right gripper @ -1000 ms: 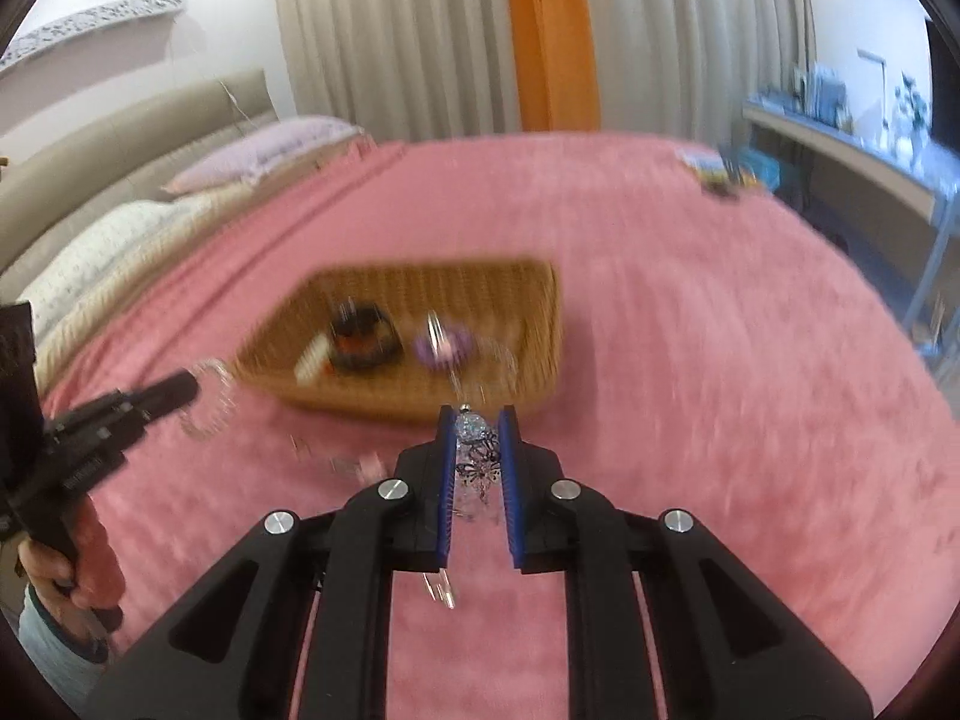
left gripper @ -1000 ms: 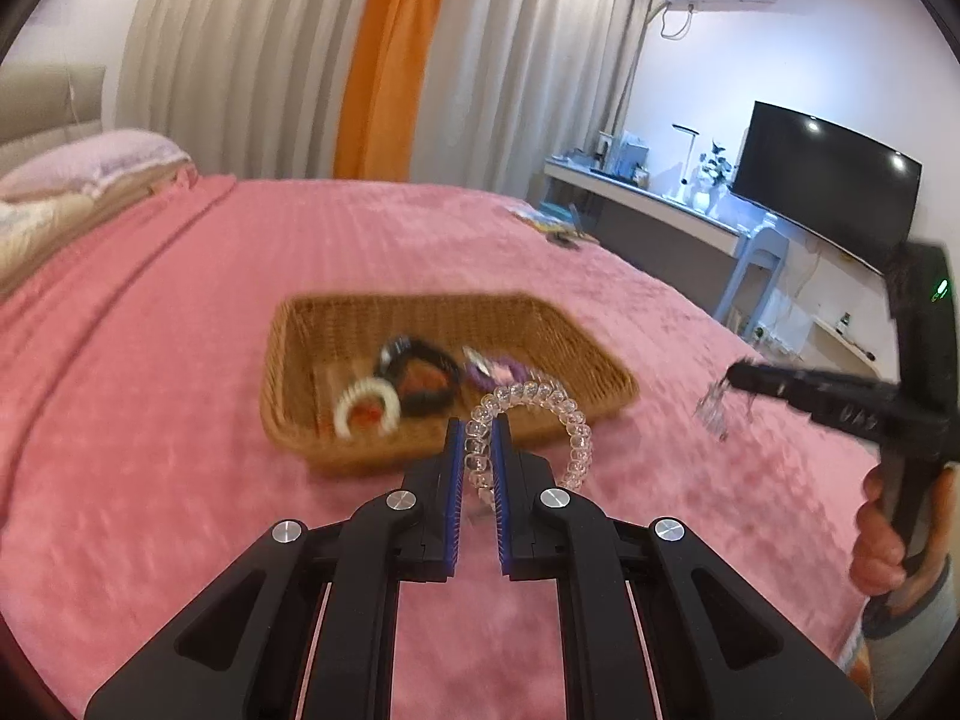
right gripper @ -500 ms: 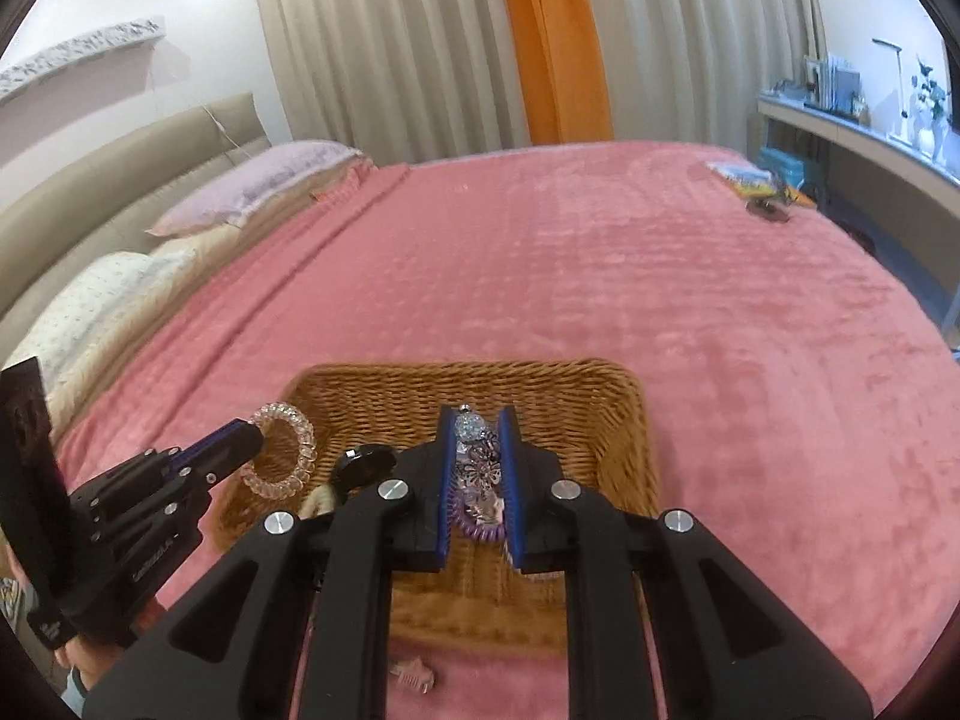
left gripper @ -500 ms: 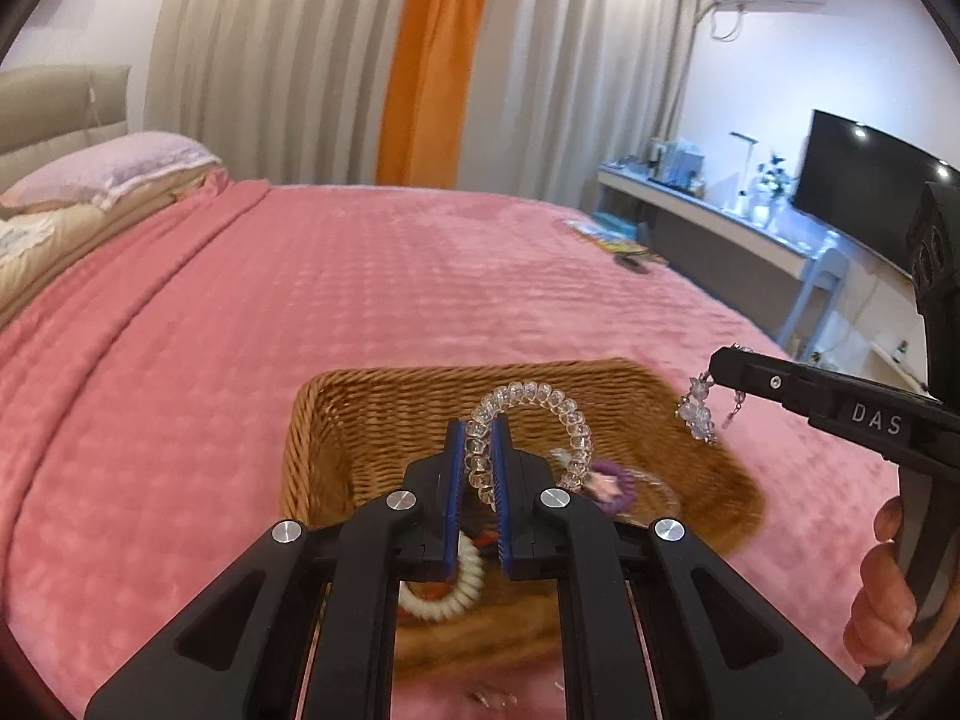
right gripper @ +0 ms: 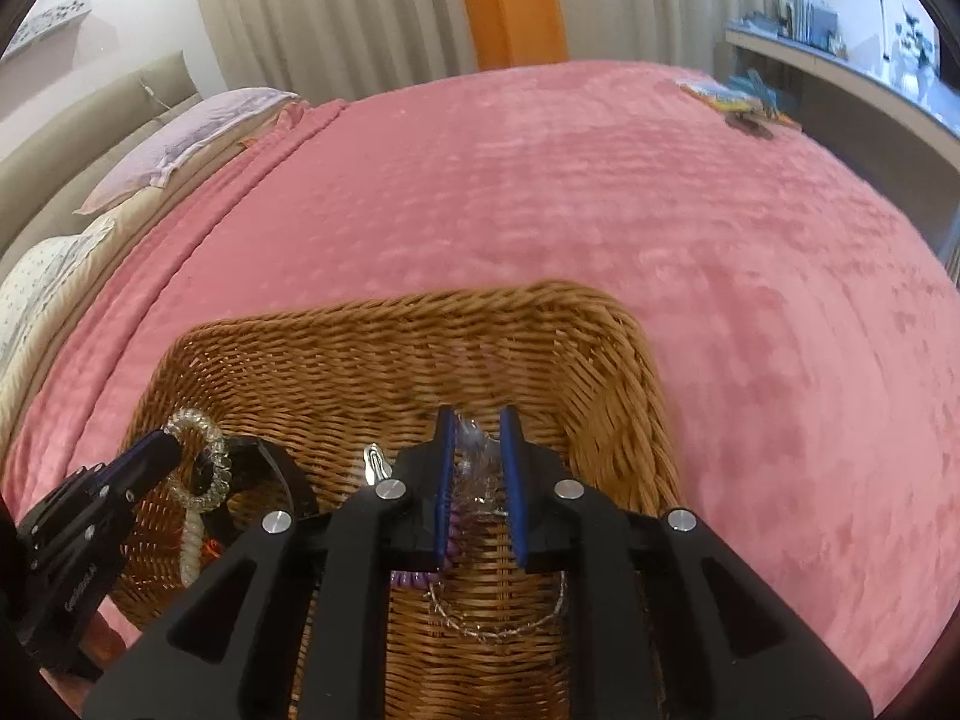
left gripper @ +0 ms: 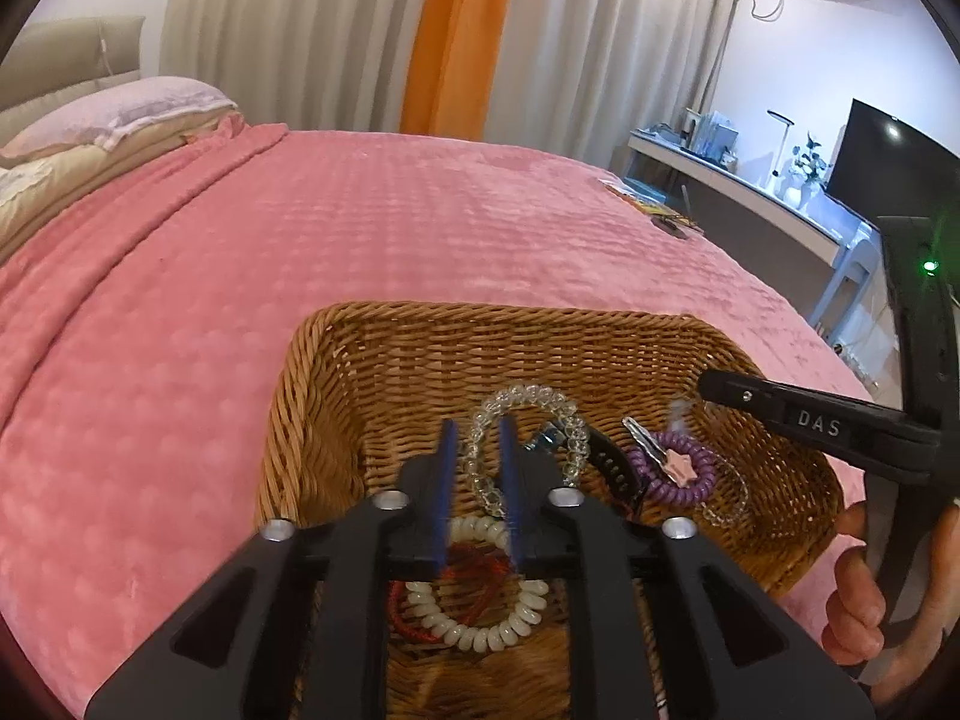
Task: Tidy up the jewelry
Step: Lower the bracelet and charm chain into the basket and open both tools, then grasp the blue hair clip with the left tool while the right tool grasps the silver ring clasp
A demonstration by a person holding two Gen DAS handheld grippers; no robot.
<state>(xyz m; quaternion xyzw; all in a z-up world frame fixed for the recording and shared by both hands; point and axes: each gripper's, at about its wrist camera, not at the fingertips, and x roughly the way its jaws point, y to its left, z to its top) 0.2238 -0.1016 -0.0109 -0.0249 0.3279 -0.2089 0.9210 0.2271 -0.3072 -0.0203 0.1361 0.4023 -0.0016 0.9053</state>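
Observation:
A wicker basket [left gripper: 420, 348] [right gripper: 336, 354] sits on the pink bed. My left gripper [left gripper: 477, 438] hangs over it, its jaws slightly apart around a clear coil bracelet [left gripper: 528, 402], which also shows in the right wrist view [right gripper: 207, 468]. My right gripper [right gripper: 474, 426] is over the basket's right part, its jaws slightly apart with a silver crystal ornament [right gripper: 474, 456] between them; it also shows in the left wrist view [left gripper: 708, 387]. In the basket lie a white coil tie [left gripper: 480, 618], a purple coil tie with a pink star [left gripper: 678, 471], a black band [left gripper: 612, 462] and a thin chain [right gripper: 498, 618].
The pink blanket [left gripper: 300, 228] spreads all round the basket. Pillows [left gripper: 126, 114] lie at the far left. A small packet and clip [left gripper: 654, 210] lie near the bed's far right edge. A desk and TV [left gripper: 882, 162] stand at the right.
Both grippers moved forward and down from beside the basket to over its inside. Their jaws have parted slightly around the bracelet and the ornament.

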